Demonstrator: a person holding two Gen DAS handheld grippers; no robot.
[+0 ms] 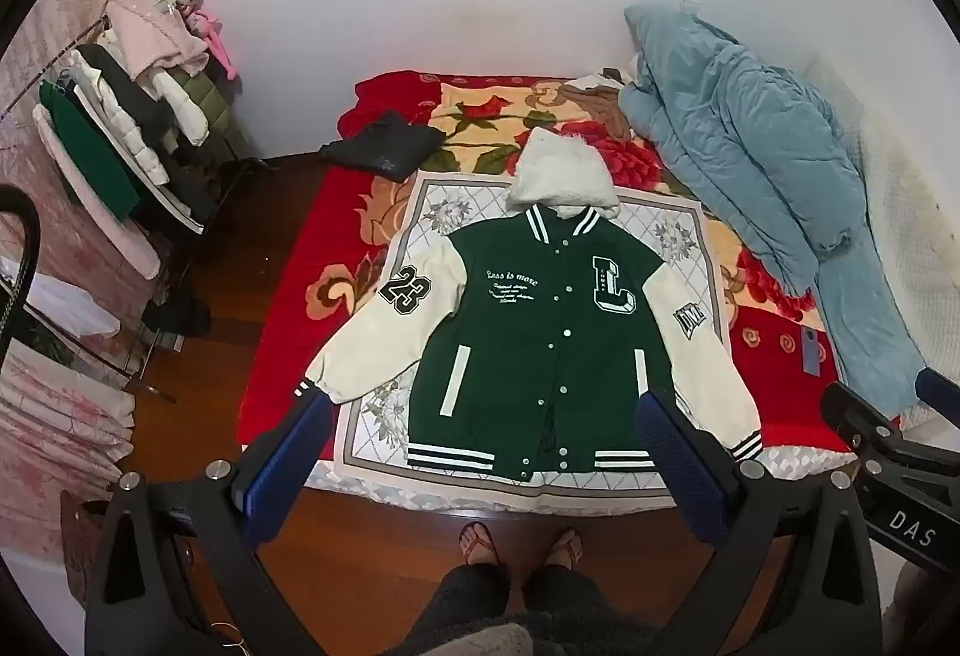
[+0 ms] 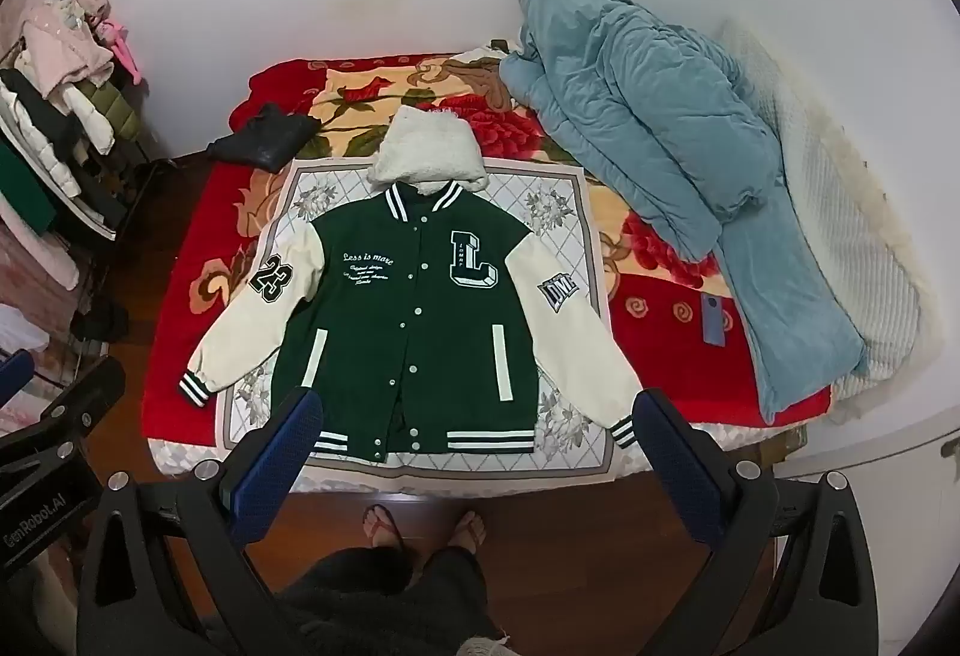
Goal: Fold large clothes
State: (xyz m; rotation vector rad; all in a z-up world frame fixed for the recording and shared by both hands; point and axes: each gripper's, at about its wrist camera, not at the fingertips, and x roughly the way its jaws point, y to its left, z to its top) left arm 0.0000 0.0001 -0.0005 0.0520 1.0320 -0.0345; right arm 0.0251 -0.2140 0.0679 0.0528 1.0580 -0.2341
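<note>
The left gripper (image 1: 486,452) has its jaws spread as wide as they go, holding and touching nothing; the right gripper (image 2: 474,446) is the same, empty and fully open. Beyond both pairs of jaws, well apart from them, the green varsity jacket (image 2: 414,308) lies flat and front-up on the bed (image 2: 180,368). Its long axis runs straight away from the jaws, hem nearest, white hood (image 2: 426,152) farthest, cream sleeves angled outward.
</note>
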